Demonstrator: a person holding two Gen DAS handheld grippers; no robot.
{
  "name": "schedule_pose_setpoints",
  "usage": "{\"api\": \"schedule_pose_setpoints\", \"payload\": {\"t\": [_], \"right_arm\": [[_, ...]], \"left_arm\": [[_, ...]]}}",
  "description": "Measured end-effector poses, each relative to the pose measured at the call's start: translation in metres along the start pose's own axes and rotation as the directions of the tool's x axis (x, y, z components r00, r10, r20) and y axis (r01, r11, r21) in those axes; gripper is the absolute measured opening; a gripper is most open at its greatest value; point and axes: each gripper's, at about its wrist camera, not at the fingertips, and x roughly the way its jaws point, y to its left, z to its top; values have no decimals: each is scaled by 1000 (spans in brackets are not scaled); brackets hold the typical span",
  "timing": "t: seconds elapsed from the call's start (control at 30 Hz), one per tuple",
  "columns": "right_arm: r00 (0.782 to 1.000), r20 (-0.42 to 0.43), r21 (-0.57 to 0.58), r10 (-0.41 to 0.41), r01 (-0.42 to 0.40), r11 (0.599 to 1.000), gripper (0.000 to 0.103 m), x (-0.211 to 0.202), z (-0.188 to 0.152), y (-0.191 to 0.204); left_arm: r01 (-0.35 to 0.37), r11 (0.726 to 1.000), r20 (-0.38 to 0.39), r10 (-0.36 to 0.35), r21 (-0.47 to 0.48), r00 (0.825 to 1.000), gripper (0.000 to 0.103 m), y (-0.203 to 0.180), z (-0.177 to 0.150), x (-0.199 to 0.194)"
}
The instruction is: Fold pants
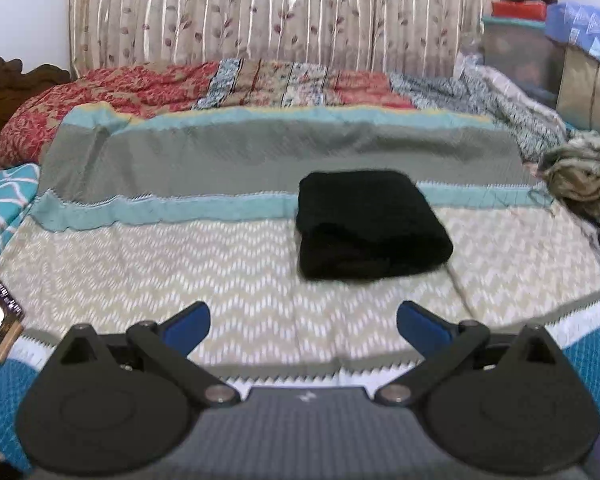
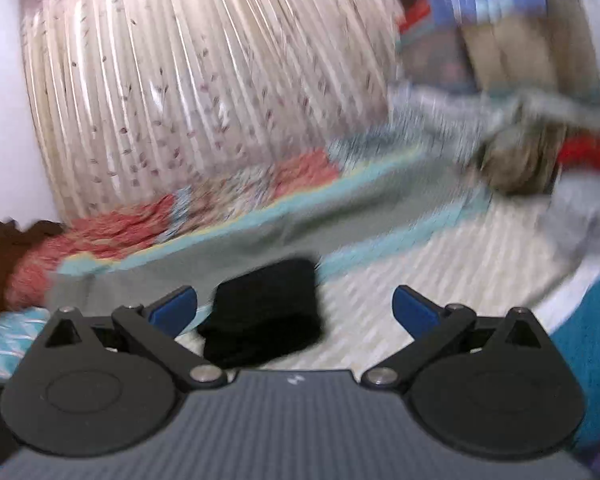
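Note:
The black pants (image 1: pixel 370 226) lie folded into a compact rectangle on the patterned bedspread (image 1: pixel 160 256), right of centre in the left wrist view. My left gripper (image 1: pixel 303 324) is open and empty, held back from the pants near the bed's front edge. In the right wrist view the pants (image 2: pixel 266 312) show low and centre, blurred by motion. My right gripper (image 2: pixel 295 306) is open and empty, raised above the bed with the pants beyond its left finger (image 2: pixel 172 310).
A red patterned quilt (image 1: pixel 112 96) and striped curtain (image 1: pixel 260 12) lie behind the bed. A crumpled pile of clothes (image 1: pixel 584 180) sits at the right edge. Storage boxes (image 1: pixel 520 40) stand at the back right. A photo card (image 1: pixel 0 320) lies at the left.

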Motion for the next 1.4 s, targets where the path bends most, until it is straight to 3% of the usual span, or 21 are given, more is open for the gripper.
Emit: {"api": "schedule_pose_setpoints", "payload": {"t": [0.23,0.37,0.7,1.0,1.27,1.4], "right_arm": [[977,-214,28,5,1,1000,103,29,-5,-5],[962,-271,19,31,-27,999,103,29,-15,4],[950,-312,33,33,-24,999,103,12,-30,12],[942,-333,59,40,-22,998,103,12,-35,12],[929,-365,75,51,-25,997,103,15,-38,10],[925,-376,79,55,-28,997,103,17,-38,10]], "left_arm": [[-34,999,-77,34,-1,996,103,-2,-17,2],[-53,999,-77,53,9,996,103,-3,-20,3],[-106,993,-99,110,49,989,103,-5,-24,10],[-148,987,-71,152,59,986,103,-5,-23,10],[-226,968,-24,230,112,973,103,-10,-25,11],[-222,967,-27,227,122,974,103,-11,-24,12]]}}
